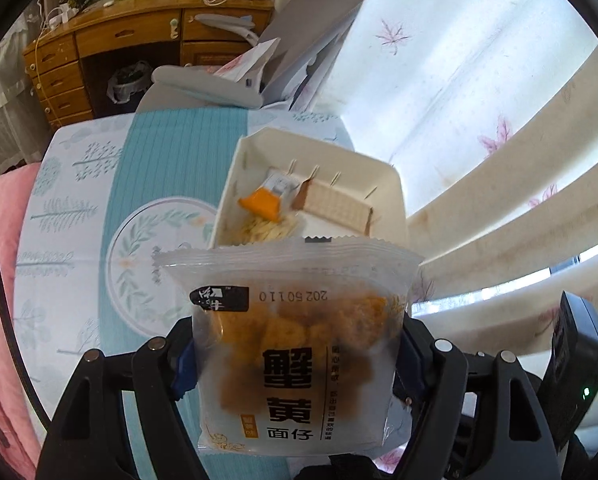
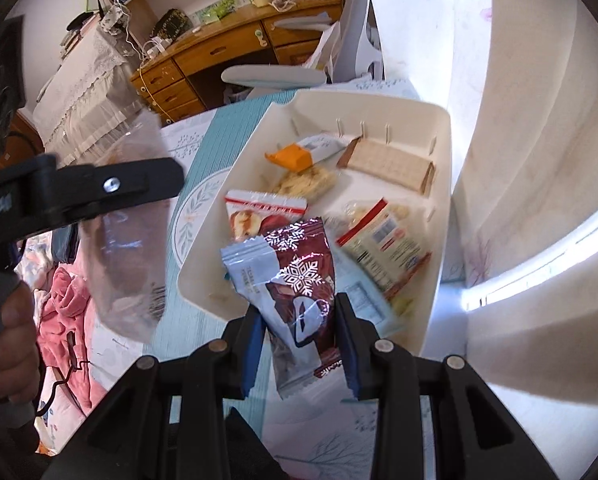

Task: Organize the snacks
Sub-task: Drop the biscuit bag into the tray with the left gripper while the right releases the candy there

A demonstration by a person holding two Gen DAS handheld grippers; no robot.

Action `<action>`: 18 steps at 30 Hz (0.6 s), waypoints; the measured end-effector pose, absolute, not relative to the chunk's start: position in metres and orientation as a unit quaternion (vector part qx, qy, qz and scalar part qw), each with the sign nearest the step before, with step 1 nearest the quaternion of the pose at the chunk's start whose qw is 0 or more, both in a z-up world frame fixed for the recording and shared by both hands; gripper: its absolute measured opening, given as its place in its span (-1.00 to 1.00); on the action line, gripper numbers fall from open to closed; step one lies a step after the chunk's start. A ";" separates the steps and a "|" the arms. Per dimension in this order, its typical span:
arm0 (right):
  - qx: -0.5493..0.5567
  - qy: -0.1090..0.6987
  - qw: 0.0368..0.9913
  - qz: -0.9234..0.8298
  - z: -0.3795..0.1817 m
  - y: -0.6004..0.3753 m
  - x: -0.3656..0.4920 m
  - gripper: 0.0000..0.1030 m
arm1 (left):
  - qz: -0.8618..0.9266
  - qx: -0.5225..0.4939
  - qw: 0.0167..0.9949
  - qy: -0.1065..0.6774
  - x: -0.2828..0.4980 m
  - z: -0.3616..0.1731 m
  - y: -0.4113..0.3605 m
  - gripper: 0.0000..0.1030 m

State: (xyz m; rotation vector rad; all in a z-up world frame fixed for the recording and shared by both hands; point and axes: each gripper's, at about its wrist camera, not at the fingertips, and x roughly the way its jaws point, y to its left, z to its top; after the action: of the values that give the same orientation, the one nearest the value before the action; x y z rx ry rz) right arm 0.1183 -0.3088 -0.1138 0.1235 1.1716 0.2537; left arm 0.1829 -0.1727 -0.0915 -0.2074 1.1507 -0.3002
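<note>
Right gripper [image 2: 301, 336] is clamped on a maroon snowflake packet [image 2: 303, 288], long axis pointing forward along the fingers, its top already over the near rim of the cream bin [image 2: 439, 200]. So the right side looks nearer to a drop. Left gripper [image 1: 295, 364] is clamped on a clear noodle bag [image 1: 295, 344], held upright with the bin straight ahead and beyond it, above the tablecloth [image 1: 79, 200].
</note>
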 end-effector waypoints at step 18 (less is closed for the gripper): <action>0.097 0.522 0.837 0.129 -0.120 -0.334 0.142 0.18 | -0.113 -0.147 0.851 0.492 0.181 -0.084 -0.161 0.88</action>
State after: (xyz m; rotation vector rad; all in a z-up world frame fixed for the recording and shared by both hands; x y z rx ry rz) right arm 0.1423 -0.3342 -0.1196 0.2053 1.1048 0.2732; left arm 0.1806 -0.1606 -0.0842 -0.3088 1.0363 -0.2382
